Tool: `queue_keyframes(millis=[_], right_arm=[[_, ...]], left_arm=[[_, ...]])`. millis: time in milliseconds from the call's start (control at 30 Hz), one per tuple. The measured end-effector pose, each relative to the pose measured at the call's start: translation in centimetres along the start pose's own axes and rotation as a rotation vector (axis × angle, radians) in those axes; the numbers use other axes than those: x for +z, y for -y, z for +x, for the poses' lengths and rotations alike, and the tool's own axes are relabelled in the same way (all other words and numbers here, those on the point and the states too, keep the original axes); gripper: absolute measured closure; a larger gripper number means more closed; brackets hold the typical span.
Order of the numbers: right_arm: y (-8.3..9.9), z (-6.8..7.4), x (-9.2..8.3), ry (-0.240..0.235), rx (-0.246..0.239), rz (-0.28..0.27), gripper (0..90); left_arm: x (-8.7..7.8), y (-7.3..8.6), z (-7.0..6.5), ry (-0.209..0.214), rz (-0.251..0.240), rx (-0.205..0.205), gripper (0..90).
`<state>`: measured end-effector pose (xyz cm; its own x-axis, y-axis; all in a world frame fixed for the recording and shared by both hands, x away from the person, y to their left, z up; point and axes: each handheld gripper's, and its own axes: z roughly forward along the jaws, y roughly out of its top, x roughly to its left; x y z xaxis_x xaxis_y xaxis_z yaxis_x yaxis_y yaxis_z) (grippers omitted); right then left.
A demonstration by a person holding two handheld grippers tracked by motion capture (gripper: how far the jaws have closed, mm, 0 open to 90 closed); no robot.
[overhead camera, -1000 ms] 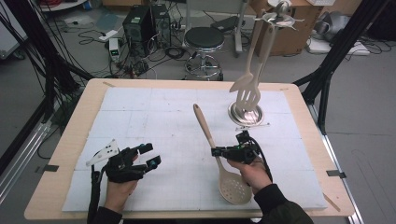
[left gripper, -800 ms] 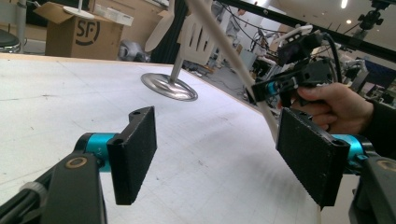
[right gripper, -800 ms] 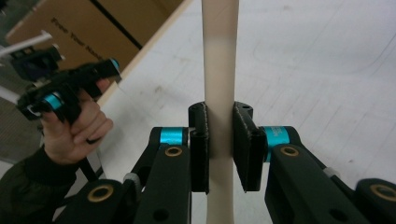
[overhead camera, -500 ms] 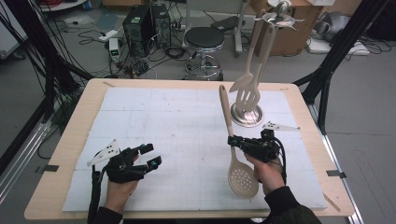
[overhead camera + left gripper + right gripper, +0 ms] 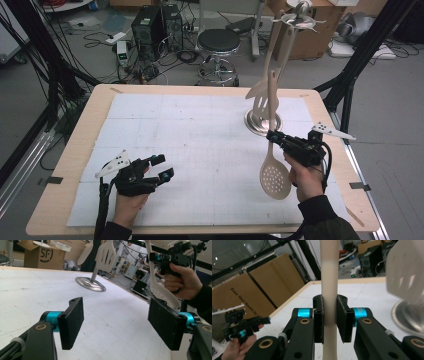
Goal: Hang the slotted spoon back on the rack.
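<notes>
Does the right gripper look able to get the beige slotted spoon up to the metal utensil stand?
Probably yes. The right gripper is shut on the beige slotted spoon, handle up, beside the metal utensil stand, with nothing between them. The hanging beige slotted spatula crowds that side.

On the counter [image 5: 210,95], the utensil stand [image 5: 262,122] sits far right, the skimmer [image 5: 274,165] raised just before it, the left tongs [image 5: 160,167] resting near-left.

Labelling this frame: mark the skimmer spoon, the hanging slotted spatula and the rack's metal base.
skimmer spoon [image 5: 275,177]: high view, on its perforated bowl.
slotted spatula [image 5: 262,98]: high view, on its slotted blade.
metal base [image 5: 88,283]: left gripper view, on the disc's top.
</notes>
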<state>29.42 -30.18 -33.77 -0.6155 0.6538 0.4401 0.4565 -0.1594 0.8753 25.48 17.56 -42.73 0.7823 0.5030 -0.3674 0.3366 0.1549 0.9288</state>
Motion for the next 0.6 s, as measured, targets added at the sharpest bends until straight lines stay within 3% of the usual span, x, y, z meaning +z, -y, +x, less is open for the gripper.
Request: queue_keyframes(millis=[100, 600], right_arm=[[-0.6, -0.4, -0.4, 0.003, 0.012, -0.023, 78.4], [-3.7, -2.4, -1.1, 0.096, -0.019, -0.123, 78.3]], left_arm=[[0.1, 0.1, 0.0, 0.001, 0.0, -0.005, 29.4], [-0.1, 0.1, 0.2, -0.007, 0.001, -0.004, 29.4]])
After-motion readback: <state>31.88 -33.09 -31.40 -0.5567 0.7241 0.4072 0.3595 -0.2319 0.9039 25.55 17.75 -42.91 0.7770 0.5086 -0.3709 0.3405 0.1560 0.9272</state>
